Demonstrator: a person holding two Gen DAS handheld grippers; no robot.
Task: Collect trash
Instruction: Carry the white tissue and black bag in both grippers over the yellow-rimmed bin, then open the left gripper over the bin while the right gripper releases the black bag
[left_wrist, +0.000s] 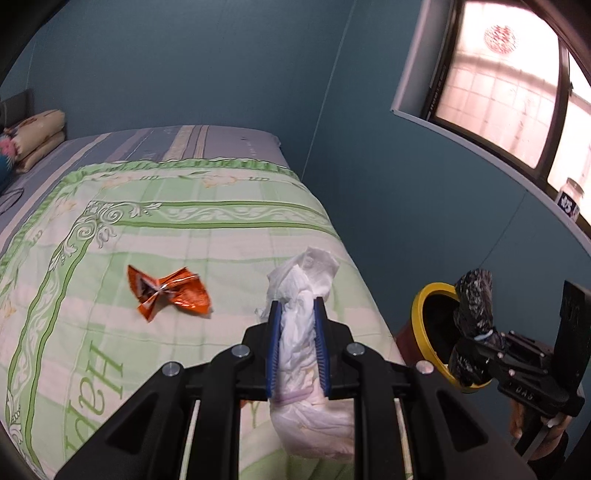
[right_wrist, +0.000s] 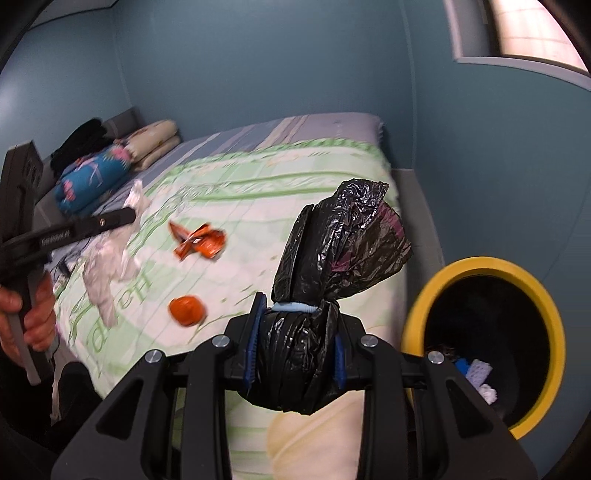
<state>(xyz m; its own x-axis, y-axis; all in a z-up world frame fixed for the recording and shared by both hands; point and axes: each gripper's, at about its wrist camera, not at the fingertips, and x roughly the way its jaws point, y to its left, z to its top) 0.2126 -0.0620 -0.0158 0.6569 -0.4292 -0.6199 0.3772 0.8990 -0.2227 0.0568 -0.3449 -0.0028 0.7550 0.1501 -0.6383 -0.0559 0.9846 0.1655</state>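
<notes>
My left gripper (left_wrist: 297, 306) is shut on a crumpled white paper wad (left_wrist: 301, 332), held above the bed's right edge. The right wrist view shows that gripper (right_wrist: 129, 216) at the left with the wad (right_wrist: 105, 273) hanging from it. My right gripper (right_wrist: 299, 317) is shut on a tied black plastic bag (right_wrist: 340, 251), just left of the yellow-rimmed bin (right_wrist: 550, 310). The left wrist view shows this bag (left_wrist: 474, 295) in front of the bin's mouth (left_wrist: 419, 314). An orange wrapper (left_wrist: 168, 291) (right_wrist: 199, 242) and an orange crumpled ball (right_wrist: 186, 310) lie on the quilt.
The bed carries a green patterned quilt (left_wrist: 184, 229), with pillows (right_wrist: 155, 142) and a blue folded blanket (right_wrist: 92, 177) at its head. Blue and white scraps (right_wrist: 476, 373) lie inside the bin. A window (left_wrist: 498, 81) with a bottle (left_wrist: 570, 197) on its sill is at the right.
</notes>
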